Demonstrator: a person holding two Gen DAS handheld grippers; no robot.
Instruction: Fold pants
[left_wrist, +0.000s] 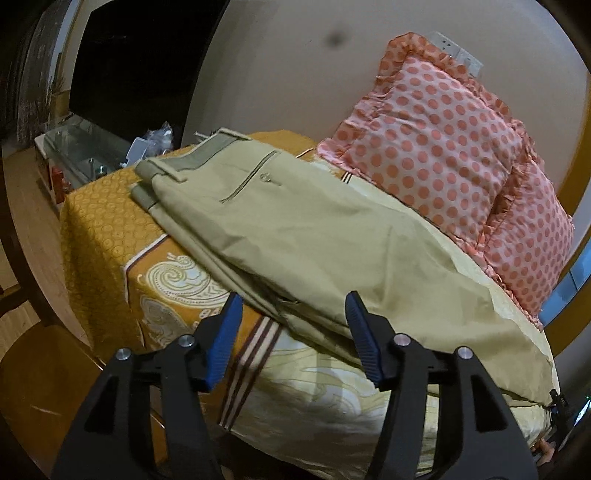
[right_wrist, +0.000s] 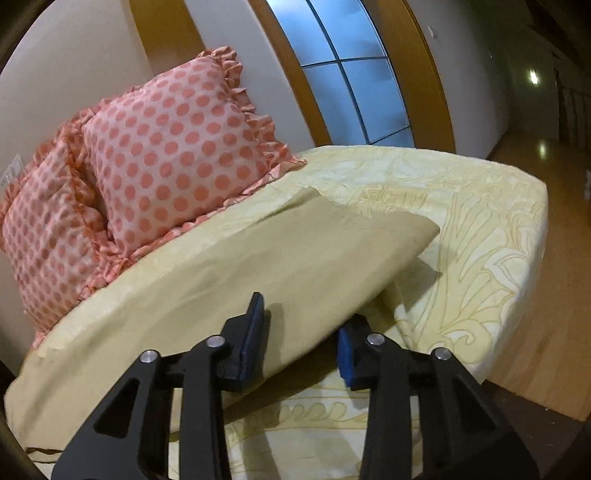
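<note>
Khaki pants (left_wrist: 295, 236) lie flat on the bed, waistband at the far left end, legs running toward the right. My left gripper (left_wrist: 293, 336) is open, its blue pads either side of the near edge of the pants at mid-leg, not closed on the cloth. In the right wrist view the leg end of the pants (right_wrist: 295, 258) lies on the pale sheet. My right gripper (right_wrist: 303, 332) is open with the near edge of the pant leg between its fingers; the left finger rests over the cloth, the right pad (right_wrist: 347, 347) is below it.
Two pink polka-dot pillows (left_wrist: 461, 177) (right_wrist: 147, 166) lean on the wall behind the pants. The bed (left_wrist: 110, 236) has an orange-patterned cover at left and a pale yellow sheet (right_wrist: 480, 258) at right. A glass-topped stand (left_wrist: 81, 147) with clutter stands left. Wooden floor lies right.
</note>
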